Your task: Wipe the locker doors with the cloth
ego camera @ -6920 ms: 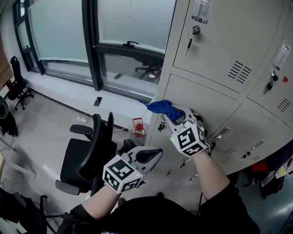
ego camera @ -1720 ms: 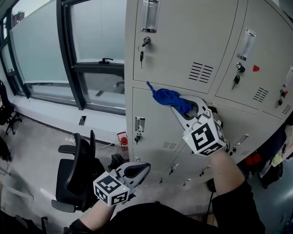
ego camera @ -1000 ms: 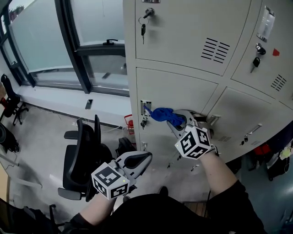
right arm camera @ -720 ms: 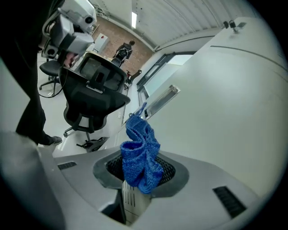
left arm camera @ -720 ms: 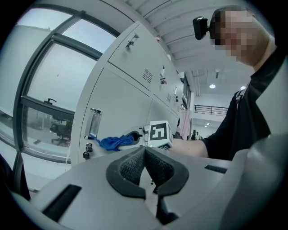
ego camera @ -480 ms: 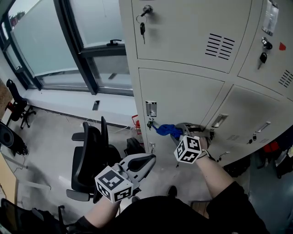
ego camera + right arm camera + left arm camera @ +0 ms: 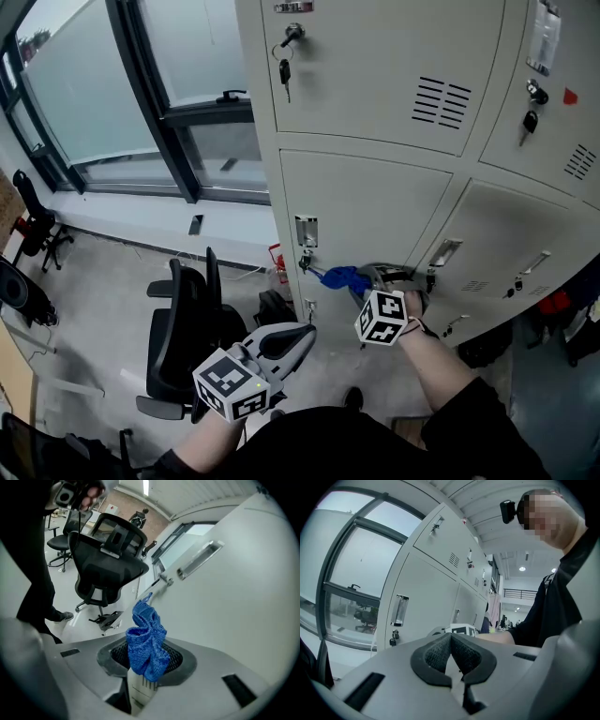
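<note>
Two risks here: your right gripper (image 7: 367, 277) pinches only a bunched end of the cloth (image 7: 343, 277), low by the locker door (image 7: 375, 202), so it could slip free or snag the lock (image 7: 303, 262). Your left gripper (image 7: 284, 343) hangs closed, empty.
</note>
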The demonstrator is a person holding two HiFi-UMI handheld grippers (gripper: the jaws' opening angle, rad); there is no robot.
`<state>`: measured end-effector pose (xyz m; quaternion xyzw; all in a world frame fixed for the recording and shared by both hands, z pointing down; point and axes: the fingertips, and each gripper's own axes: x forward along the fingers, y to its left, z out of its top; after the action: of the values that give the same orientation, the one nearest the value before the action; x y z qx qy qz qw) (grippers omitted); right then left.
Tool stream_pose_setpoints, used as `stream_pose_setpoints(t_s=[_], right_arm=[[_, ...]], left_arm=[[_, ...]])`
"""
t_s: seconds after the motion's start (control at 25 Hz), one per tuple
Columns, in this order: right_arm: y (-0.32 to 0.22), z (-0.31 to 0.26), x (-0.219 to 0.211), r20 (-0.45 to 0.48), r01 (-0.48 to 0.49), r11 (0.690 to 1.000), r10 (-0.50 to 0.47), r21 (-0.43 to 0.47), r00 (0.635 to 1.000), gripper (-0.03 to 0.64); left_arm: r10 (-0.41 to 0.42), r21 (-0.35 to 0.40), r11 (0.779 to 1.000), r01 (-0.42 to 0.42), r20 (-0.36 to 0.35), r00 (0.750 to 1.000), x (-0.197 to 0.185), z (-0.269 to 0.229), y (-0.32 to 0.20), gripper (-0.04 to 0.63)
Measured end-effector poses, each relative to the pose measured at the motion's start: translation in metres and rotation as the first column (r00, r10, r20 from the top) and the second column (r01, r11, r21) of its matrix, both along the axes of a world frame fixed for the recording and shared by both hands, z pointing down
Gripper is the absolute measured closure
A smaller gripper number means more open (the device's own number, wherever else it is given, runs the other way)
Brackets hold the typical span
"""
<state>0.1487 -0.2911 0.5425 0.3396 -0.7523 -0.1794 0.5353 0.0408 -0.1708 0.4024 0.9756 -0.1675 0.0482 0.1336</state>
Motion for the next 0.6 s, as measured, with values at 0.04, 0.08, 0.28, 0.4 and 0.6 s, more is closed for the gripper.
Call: stream_pose_setpoints(t_s=[0.04, 0.08, 0.28, 0.4, 0.6], right_arm=[[0.002, -0.020, -0.002, 0.010, 0.005, 0.999, -0.006, 0.034, 1.000, 0.514], [0.005, -0.042, -0.004, 0.013, 0.015, 0.997, -0.016, 0.071, 1.000, 0.514], [0.025, -0.171, -0.013, -0.044, 0.099, 0.949, -0.089, 0.298, 0.995, 0.514], [0.032, -0.244, -0.001, -0.095, 0.118, 0.895, -0.085, 0.430, 0.992, 0.514], [0.032, -0.309, 0.029, -0.163, 0.123, 0.841, -0.041, 0.527, 0.986, 0.514]], left_arm=[[0.004, 0.005, 1.000, -0.004, -0.004, 1.000, 0.000, -0.002, 0.000, 0.588], [0.008, 0.010, 1.000, -0.008, -0.008, 1.000, 0.001, -0.004, 0.000, 0.588], [0.048, 0.052, 0.998, -0.047, -0.026, 0.998, 0.010, -0.019, 0.008, 0.588], [0.080, 0.070, 0.995, -0.077, -0.038, 0.996, 0.020, -0.026, 0.012, 0.588], [0.131, 0.072, 0.989, -0.127, -0.046, 0.990, 0.035, -0.029, 0.021, 0.588]])
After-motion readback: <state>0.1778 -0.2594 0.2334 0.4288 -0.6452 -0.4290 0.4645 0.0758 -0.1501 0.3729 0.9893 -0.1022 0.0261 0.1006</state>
